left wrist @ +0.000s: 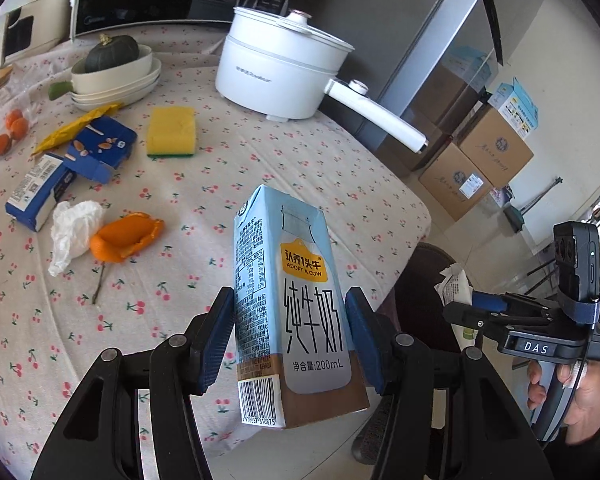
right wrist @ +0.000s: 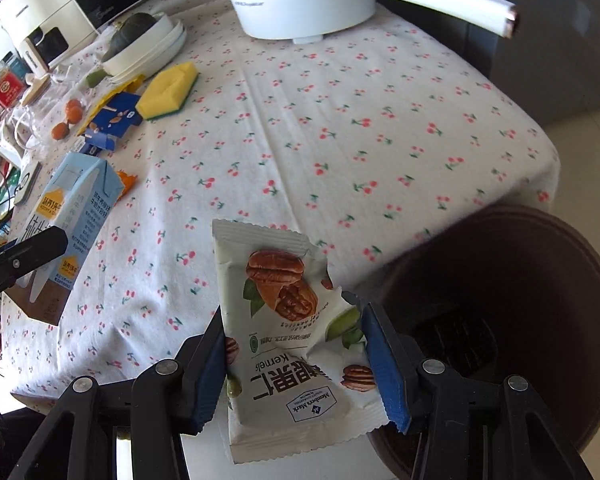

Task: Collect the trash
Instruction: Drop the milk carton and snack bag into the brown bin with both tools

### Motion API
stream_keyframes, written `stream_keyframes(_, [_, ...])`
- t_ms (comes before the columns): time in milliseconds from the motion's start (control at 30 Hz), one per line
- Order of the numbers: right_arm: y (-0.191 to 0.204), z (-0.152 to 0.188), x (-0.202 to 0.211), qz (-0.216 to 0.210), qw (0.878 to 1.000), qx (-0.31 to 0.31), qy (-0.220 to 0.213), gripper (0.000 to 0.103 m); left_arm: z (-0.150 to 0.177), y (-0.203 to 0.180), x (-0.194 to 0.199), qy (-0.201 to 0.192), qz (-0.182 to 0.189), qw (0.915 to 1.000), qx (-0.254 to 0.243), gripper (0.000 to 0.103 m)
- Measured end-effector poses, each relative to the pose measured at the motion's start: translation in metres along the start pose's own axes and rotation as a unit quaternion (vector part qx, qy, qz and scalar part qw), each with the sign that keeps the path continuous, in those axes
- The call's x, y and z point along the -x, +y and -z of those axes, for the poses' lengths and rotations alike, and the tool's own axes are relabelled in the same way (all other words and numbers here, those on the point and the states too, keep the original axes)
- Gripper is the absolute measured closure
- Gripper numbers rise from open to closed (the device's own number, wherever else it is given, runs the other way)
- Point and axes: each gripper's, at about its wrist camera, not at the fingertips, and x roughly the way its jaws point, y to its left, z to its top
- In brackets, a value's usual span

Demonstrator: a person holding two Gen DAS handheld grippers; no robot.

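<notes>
My left gripper (left wrist: 290,336) is shut on a light-blue 200 mL milk carton (left wrist: 296,304) and holds it upright above the table's near edge; the carton also shows in the right wrist view (right wrist: 74,216). My right gripper (right wrist: 296,364) is shut on a white pecan-kernel snack wrapper (right wrist: 288,332), held beside a dark brown bin (right wrist: 520,320) off the table's edge. In the left wrist view the right gripper (left wrist: 460,300) holds the wrapper (left wrist: 454,284) over the bin (left wrist: 424,276). A crumpled tissue (left wrist: 74,232), orange peel (left wrist: 126,236) and blue boxes (left wrist: 100,152) lie on the table.
A cherry-print tablecloth (left wrist: 260,160) covers the table. On it stand a white electric pot (left wrist: 280,68) with a long handle, a yellow sponge (left wrist: 171,130), stacked bowls with a squash (left wrist: 114,72), small oranges (left wrist: 12,128) and a yellow wrapper (left wrist: 74,126). Cardboard boxes (left wrist: 476,160) sit on the floor.
</notes>
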Motion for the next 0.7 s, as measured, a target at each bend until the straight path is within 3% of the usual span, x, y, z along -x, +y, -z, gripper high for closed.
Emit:
stream_keyframes(433, [-0.143,0.073,0.024,0.038,0.992,-0.124,0.002,0.045,0.025,-0.118,-0.077,0.051,0.065,0.9904,-0.111,0.044])
stream_keyframes(700, [-0.185,0.094,0.036,0.04,0.985,-0.166,-0.002,0.045,0.043,-0.173,-0.132,0.068,0.098,0.9814,-0.151,0.044])
